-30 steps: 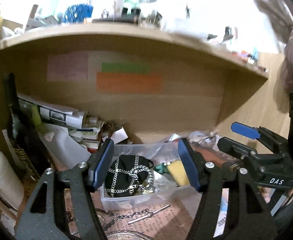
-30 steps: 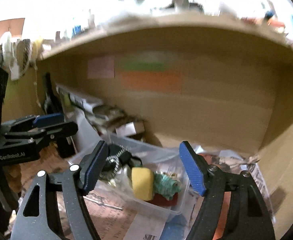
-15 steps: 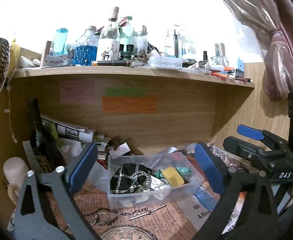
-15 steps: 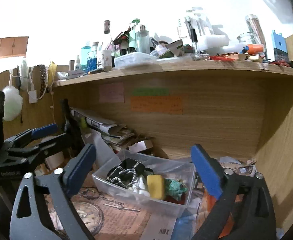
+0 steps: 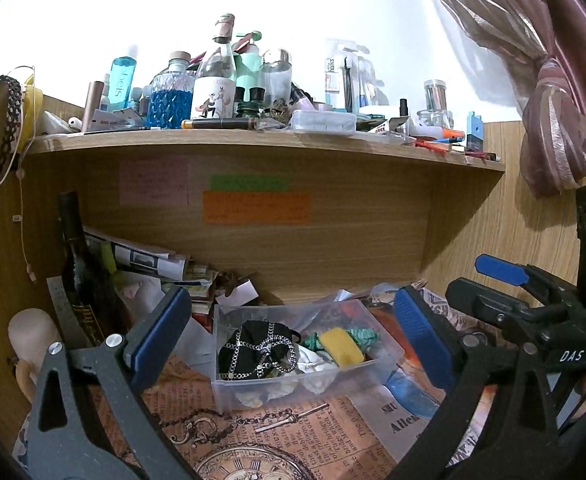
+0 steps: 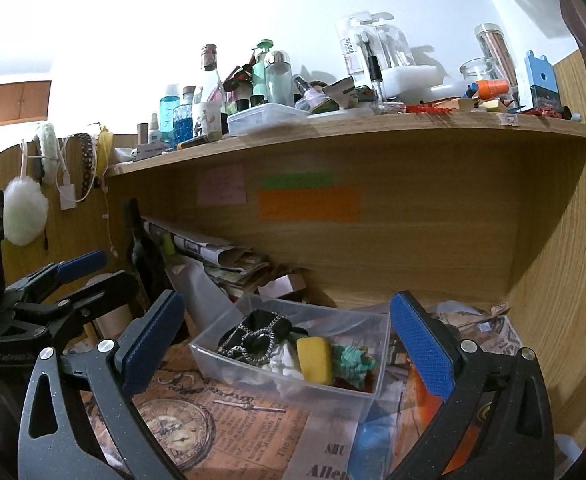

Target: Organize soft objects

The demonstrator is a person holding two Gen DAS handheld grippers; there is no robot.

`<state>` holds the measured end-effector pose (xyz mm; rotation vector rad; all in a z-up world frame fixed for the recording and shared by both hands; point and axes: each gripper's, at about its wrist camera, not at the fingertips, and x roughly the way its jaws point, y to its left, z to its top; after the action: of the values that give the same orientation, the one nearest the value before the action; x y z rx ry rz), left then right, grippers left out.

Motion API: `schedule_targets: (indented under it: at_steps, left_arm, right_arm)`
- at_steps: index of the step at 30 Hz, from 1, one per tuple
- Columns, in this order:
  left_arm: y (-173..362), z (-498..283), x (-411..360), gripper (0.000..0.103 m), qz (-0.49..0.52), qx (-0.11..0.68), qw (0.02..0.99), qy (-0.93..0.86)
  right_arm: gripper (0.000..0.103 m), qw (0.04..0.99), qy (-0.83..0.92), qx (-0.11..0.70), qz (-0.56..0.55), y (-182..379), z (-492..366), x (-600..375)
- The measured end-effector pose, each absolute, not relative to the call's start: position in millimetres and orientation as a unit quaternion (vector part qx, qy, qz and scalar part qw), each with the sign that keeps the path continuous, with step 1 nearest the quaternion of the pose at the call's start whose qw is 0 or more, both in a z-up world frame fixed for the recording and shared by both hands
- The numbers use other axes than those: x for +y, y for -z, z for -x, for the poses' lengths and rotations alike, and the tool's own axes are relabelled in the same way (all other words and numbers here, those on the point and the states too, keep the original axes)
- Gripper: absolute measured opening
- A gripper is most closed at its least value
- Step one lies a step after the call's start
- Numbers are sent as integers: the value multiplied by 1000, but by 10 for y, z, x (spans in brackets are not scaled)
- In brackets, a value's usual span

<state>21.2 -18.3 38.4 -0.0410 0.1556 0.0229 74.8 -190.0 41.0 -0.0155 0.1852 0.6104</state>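
Note:
A clear plastic bin stands on the desk under a wooden shelf. In it lie a black pouch with silver chains, a yellow sponge, a green soft item and white cloth. My left gripper is open and empty, held back from the bin. My right gripper is open and empty, also back from the bin. Each gripper shows at the edge of the other's view.
The shelf above carries several bottles and jars. Papers and a dark bottle crowd the back left. A clock-print paper covers the desk. A curtain hangs at right. A white puff hangs at left.
Both grippers have pulled back and up from the bin and opened wider. The shelf top has come into view.

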Motion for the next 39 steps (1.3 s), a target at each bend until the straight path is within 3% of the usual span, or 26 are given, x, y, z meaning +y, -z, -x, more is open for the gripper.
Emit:
schedule_targets:
  at_steps: [39]
  left_arm:
    - [-376, -203, -221, 103, 20, 73, 997, -3]
  right_arm:
    - [103, 949, -303, 89, 0, -394, -706, -1924]
